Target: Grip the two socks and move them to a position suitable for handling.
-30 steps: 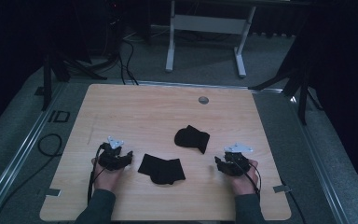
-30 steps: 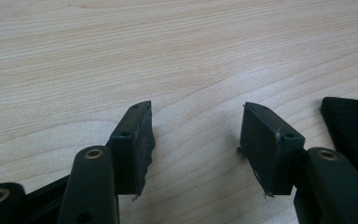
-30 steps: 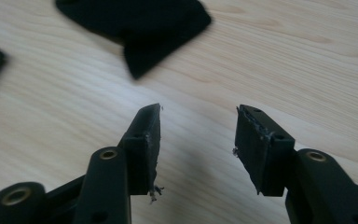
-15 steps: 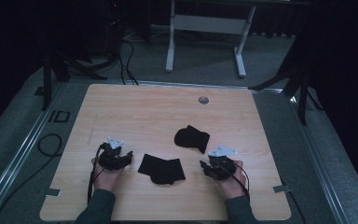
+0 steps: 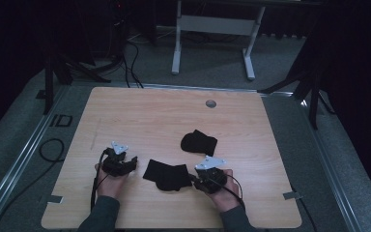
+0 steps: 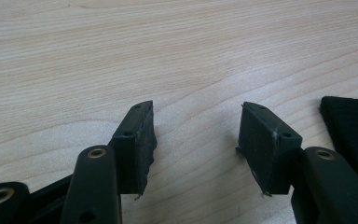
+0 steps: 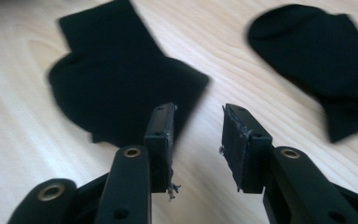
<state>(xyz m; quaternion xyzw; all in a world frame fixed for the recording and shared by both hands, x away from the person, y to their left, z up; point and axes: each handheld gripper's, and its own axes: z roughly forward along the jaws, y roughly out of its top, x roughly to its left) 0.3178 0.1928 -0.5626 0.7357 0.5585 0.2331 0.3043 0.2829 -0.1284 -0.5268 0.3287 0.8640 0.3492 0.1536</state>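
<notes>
here, on the wooden table (image 5: 140, 111), the left gripper (image 5: 131, 164) is resting near the front edge with its jaws standing apart over bare wood, nothing between them, the near black sock (image 5: 168, 175) lying just beside it to the right. the right gripper (image 5: 194, 177) is sitting at that sock's right edge, its jaws having just been closing yet still parted, with no cloth between the pads (image 7: 164, 140). the second black sock (image 5: 199, 142) is lying apart, farther up the table.
</notes>
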